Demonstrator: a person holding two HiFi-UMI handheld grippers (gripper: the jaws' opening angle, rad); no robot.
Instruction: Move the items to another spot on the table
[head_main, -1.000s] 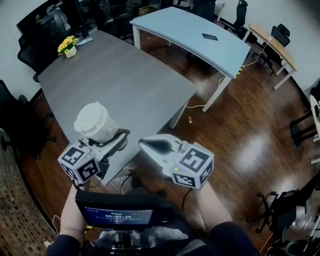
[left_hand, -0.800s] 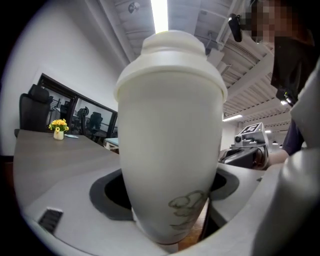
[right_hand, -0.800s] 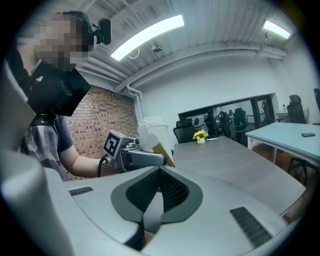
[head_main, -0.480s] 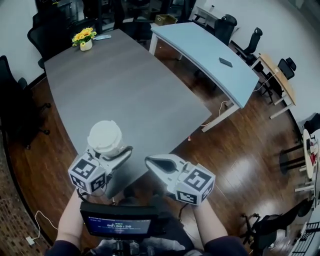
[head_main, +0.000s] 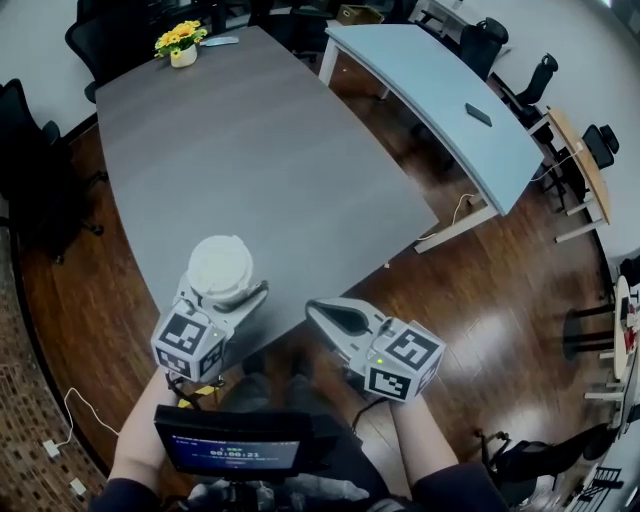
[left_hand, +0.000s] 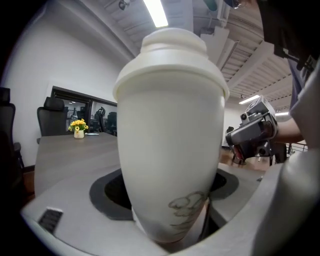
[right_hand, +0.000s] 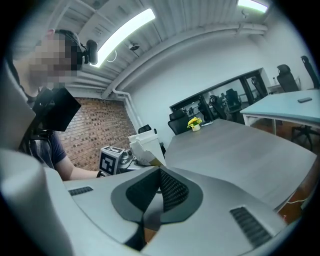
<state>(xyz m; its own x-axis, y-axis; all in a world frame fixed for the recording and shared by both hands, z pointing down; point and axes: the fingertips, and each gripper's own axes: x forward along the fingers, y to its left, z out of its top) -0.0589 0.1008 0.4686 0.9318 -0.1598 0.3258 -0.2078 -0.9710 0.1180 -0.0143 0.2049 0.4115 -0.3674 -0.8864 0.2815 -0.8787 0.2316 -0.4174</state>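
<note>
Here, the left gripper (head_main: 222, 300) is clamped on a white lidded cup (head_main: 220, 266) and holds it upright at the near edge of the grey table (head_main: 270, 150). The right gripper (head_main: 322, 312) sits just beside it, apart from the cup, its 2 jaws pressed together with nothing between them. A pot of yellow flowers (head_main: 181, 42) stands at the table's far end, well apart from the cup
</note>
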